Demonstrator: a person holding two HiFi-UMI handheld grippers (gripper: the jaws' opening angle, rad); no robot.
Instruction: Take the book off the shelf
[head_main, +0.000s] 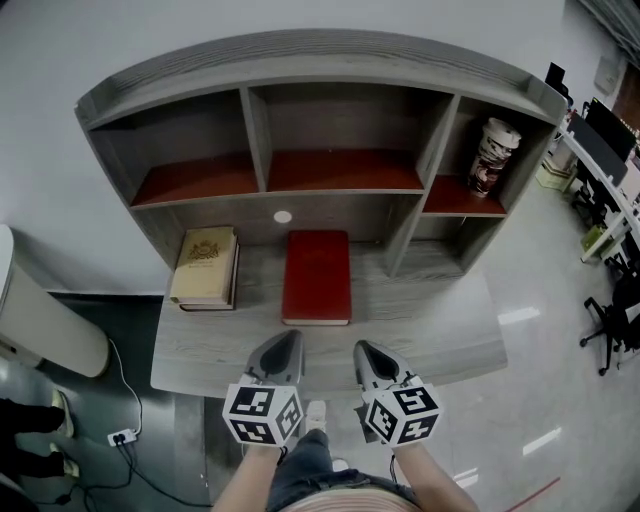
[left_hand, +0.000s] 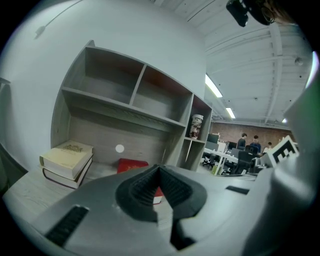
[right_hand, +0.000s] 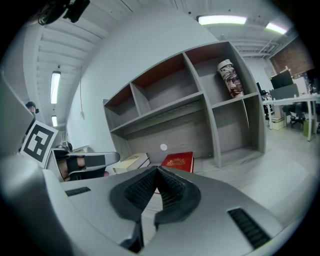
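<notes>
Indoors, red book (head_main: 316, 277) lies on office desk (head_main: 420, 330)

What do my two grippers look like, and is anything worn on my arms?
Both the left gripper and the right gripper have smooth grey shells tapering to a rounded point, with black ribbed pads inside the jaws. Each carries a white cube printed with black square markers. No cables show. The forearms are bare, with no sleeves in view.
</notes>
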